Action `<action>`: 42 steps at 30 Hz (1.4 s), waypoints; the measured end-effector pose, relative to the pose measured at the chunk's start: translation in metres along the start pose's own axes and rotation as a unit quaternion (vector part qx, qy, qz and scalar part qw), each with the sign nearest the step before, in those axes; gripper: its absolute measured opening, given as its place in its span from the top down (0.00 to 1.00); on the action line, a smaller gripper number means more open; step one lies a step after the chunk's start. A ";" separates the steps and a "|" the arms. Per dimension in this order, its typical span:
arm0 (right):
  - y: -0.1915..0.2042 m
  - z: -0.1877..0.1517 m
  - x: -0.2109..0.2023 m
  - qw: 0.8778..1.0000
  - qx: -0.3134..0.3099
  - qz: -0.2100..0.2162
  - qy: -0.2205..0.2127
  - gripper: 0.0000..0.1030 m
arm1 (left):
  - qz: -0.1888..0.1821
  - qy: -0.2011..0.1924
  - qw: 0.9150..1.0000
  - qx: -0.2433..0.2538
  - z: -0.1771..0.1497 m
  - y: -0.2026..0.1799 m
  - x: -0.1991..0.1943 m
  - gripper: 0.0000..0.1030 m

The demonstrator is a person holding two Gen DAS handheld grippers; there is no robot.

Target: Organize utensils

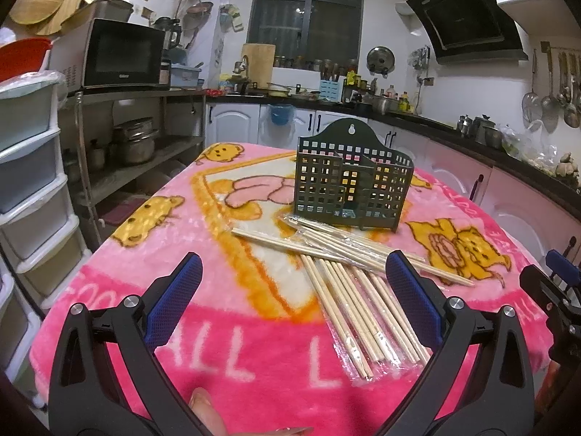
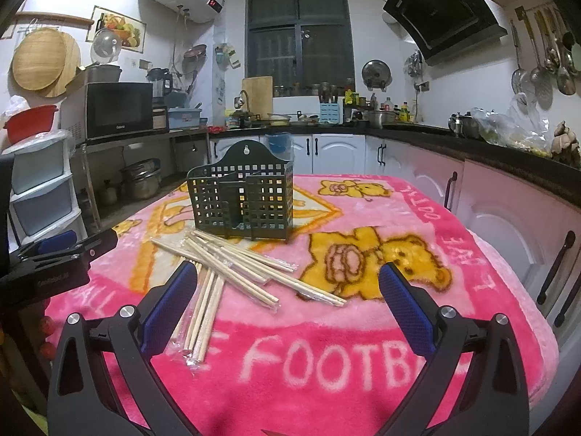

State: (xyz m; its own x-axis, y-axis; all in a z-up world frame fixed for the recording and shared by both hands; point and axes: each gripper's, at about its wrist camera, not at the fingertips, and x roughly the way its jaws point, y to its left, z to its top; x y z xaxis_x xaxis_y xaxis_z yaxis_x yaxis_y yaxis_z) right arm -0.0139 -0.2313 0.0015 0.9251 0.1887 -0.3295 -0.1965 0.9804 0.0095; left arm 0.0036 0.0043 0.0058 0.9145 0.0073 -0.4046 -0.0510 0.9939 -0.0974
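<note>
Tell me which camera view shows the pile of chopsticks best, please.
The left wrist view: the chopsticks lie spread out between the open fingers of the left gripper, nearly all visible. In the right wrist view, the right gripper finger hides part of the pile.

1. The left gripper [image 1: 294, 272], black with blue padded fingers [image 1: 174, 298], hangs over the table with its jaws spread wide and nothing between them.
2. A fluffy pink blanket with yellow cartoon bears [image 1: 152, 247] covers the table.
3. A dark green perforated plastic utensil holder [image 1: 348, 185] stands upright toward the far side.
4. Pale wooden chopsticks [image 1: 348, 276] lie in a loose, crossed pile just in front of the holder (some in clear wrapping).
5. The right gripper [image 1: 559, 283] shows at the right edge, its jaw state unreadable.
6. A fingertip [image 1: 203, 405] shows at the bottom edge.
</note>
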 end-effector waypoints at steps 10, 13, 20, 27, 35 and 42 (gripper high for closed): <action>-0.004 0.006 0.009 1.000 0.000 0.002 0.015 0.06 | 0.014 0.002 1.000 -0.012 -0.003 0.009 0.005 0.09; -0.008 0.009 0.014 1.000 0.001 0.005 0.020 0.06 | 0.020 0.004 1.000 -0.014 -0.002 0.012 0.006 0.09; -0.010 0.016 0.026 0.999 -0.013 0.018 0.035 0.06 | 0.026 0.025 0.999 -0.027 0.004 0.025 0.016 0.09; -0.009 0.021 0.041 0.997 -0.020 0.045 0.056 0.06 | 0.025 0.060 0.997 -0.047 0.011 0.042 0.032 0.09; -0.020 0.027 0.062 0.995 -0.007 0.059 0.084 0.06 | 0.009 0.108 0.992 -0.058 0.021 0.056 0.060 0.09; -0.039 0.022 0.081 0.991 0.010 0.053 0.122 0.06 | -0.025 0.147 0.986 -0.078 0.031 0.061 0.096 0.09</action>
State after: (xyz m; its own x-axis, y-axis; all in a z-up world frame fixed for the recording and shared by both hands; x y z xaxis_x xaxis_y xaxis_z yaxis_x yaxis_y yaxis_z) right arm 0.0758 -0.2534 -0.0042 0.7926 0.2739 -0.5448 -0.2799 0.9572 0.0740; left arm 0.1003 0.0694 -0.0106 0.7626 -0.0961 -0.6397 -0.0916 0.9629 -0.2538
